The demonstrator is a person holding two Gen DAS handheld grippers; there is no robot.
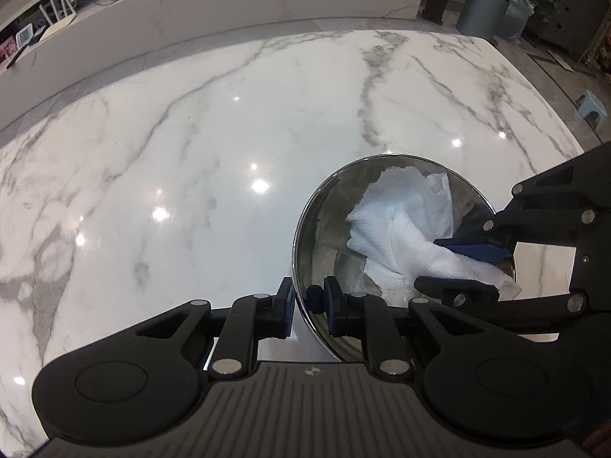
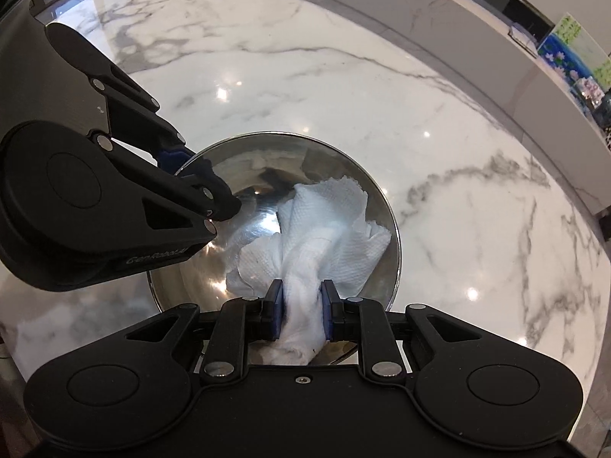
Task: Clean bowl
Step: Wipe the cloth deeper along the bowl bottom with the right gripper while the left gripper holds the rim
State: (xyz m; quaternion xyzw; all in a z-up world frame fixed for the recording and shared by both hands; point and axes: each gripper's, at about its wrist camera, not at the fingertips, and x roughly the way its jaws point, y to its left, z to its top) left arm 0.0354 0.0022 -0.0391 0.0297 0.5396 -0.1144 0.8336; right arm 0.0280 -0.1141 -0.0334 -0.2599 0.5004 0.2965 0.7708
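Here we are at the marble worktop [image 1: 229, 122], and the steel bowl [image 1: 324, 206] sits right on it, near the front edge. The left claw [image 1: 307, 305] is clamped on the bowl's near rim, one finger outside the wall, one inside, pinning it steady. Over on the other side, the right claw [image 2: 301, 313] is squeezed tight on a twisted neck of white paper towel [image 2: 328, 229], and the loose bulk of that towel fans out across the bowl's inner wall.

So this looks like mid-wipe, and here's the worry. That rim is thin and polished; if the wiping drags hard sideways, I'd say the bowl could slip out of the left claw's pinch or skate across this glossy marble. The towel is soft too, so a hard scrub might tear it or pull it free. And the two claws work close together: a wide sweep could knock them together.
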